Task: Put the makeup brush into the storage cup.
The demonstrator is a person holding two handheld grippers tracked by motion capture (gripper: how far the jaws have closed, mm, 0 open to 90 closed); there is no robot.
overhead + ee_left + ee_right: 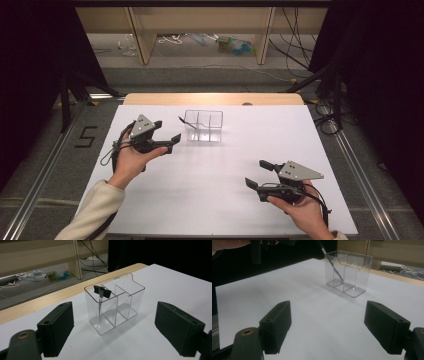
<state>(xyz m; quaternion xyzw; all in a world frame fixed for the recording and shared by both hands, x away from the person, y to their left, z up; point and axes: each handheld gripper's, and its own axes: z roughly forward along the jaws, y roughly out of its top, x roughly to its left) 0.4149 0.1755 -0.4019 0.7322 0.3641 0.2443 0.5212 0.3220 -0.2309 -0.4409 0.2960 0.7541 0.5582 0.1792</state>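
Fig. legend, two-tool bench work, organiser as ref. landmark. A clear three-cell organiser [203, 125] stands upright on the white counter [215, 200], toward the far edge. In its end cell, on the left tool's side, sits a thin dark pen-like stick w/ a black clip-shaped top [102, 291]; exact kind too small to tell. Long axis: steeply upright but tilted, lower tip on the cell floor, clipped top leaning out over the rim, away from the other two cells. Left tool [167, 136]: released, jaws wide apart, nothing between them, just beside the organiser's end, pointing at it. Right tool [259, 173]: also released and empty, well apart from the organiser on the near side, aimed toward it.

Step in hand (judged): stick appears already deposited; left tool stands off the organiser w/ nothing gripped. Next move prob. calls for clearing the left tool w/o knocking the leaning top, or, if the stick is to be retaken, closing on the shaft just below the clip.
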